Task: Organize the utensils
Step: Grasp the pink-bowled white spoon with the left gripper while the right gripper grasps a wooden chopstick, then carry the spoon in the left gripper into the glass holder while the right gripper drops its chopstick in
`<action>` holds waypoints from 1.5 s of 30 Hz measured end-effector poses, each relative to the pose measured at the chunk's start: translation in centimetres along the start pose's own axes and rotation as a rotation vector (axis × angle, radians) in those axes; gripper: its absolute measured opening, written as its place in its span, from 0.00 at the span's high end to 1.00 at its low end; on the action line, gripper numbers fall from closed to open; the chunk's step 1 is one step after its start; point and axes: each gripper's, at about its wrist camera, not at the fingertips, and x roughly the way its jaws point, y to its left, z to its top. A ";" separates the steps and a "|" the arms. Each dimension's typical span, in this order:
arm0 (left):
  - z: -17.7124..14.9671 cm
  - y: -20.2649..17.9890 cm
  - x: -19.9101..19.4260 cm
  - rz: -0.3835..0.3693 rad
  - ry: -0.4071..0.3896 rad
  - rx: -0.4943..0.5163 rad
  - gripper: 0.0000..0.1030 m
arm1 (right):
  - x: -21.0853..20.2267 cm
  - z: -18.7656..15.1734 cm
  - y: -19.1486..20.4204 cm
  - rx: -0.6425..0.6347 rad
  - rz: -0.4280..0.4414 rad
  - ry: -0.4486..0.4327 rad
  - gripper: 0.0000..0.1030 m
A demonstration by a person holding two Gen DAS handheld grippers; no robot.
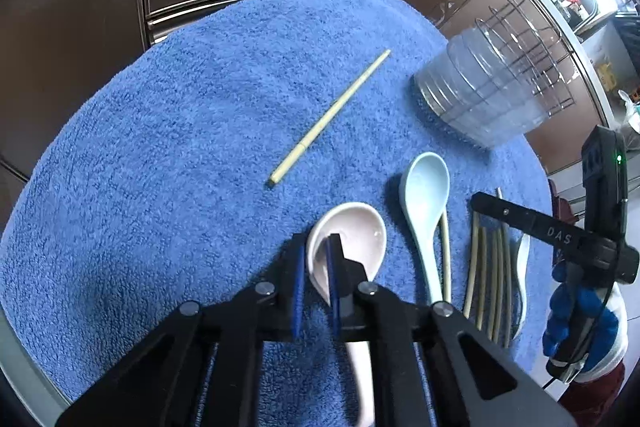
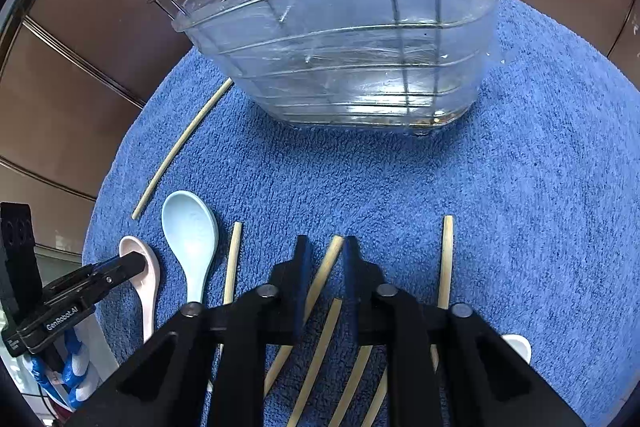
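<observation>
My left gripper [image 1: 316,247] is shut on the rim of a pink ceramic spoon [image 1: 360,227], one finger inside the bowl and one outside. In the right wrist view the same left gripper [image 2: 138,261] clamps that pink spoon [image 2: 146,279]. My right gripper [image 2: 326,247] is shut on a pale chopstick [image 2: 330,261] near its far end. Several more chopsticks [image 2: 320,347] lie under and beside it on the blue towel [image 2: 520,187]. A light blue spoon [image 1: 426,183] lies right of the pink one. One chopstick [image 1: 328,119] lies apart, further up the towel.
A clear plastic utensil holder in a wire rack [image 2: 352,47] stands at the towel's far edge, seen also as the holder [image 1: 480,95]. A white spoon [image 2: 518,345] lies at the right of the chopsticks. Blue-gloved hands [image 1: 576,315] hold the grippers. Brown cabinet panels surround the towel.
</observation>
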 end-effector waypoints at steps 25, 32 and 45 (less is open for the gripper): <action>-5.8 -4.5 -17.2 0.046 -0.390 0.138 0.95 | -17.9 -11.2 7.2 -0.227 0.136 -0.451 0.95; -5.7 -6.9 -22.0 0.069 -0.501 0.154 0.95 | -23.1 -13.4 7.8 -0.244 0.117 -0.594 0.96; 0.6 -12.8 -24.5 0.072 -0.612 0.201 0.95 | -29.0 -8.9 7.8 -0.263 0.072 -0.737 0.96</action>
